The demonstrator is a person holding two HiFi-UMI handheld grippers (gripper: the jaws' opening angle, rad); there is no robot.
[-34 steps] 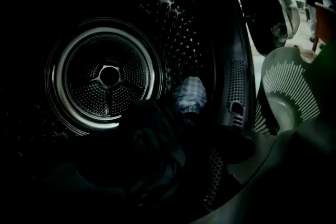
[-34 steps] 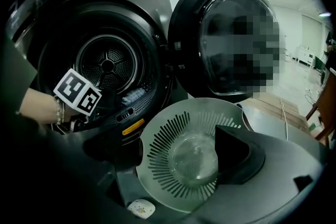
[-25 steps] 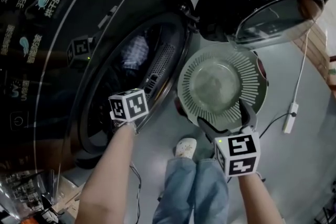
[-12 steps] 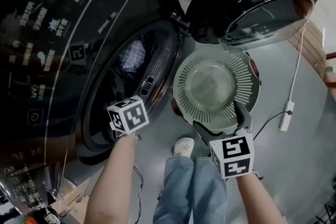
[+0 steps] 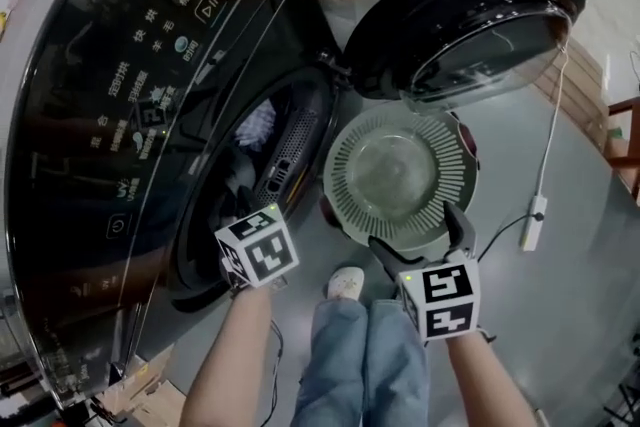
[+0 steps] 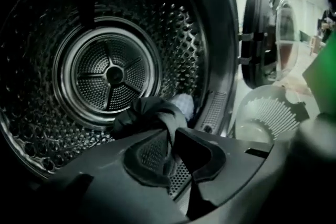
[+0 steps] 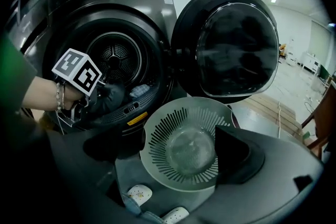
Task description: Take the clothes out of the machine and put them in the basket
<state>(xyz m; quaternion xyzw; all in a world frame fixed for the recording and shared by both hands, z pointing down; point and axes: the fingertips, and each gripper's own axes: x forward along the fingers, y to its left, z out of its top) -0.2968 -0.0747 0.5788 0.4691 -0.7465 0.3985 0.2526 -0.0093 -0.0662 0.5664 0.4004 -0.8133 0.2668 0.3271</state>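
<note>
Pinching a dark cloth (image 6: 149, 115) at the drum's (image 6: 63, 128) 5 o'clock, my left claw (image 6: 170, 150) has just been closing; my right claw (image 5: 415, 233) is hanging wide open, empty, at the basket's (image 5: 350, 205) 6 o'clock.

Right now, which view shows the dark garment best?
Left gripper view: dark garment close, centred, pinched in the left claw. Right gripper view shows it small at the drum mouth; head view loses it in shadow.

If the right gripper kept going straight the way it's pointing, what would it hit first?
Most likely the basket, dead ahead between the right gripper's open jaws; how near is unclear.
</note>
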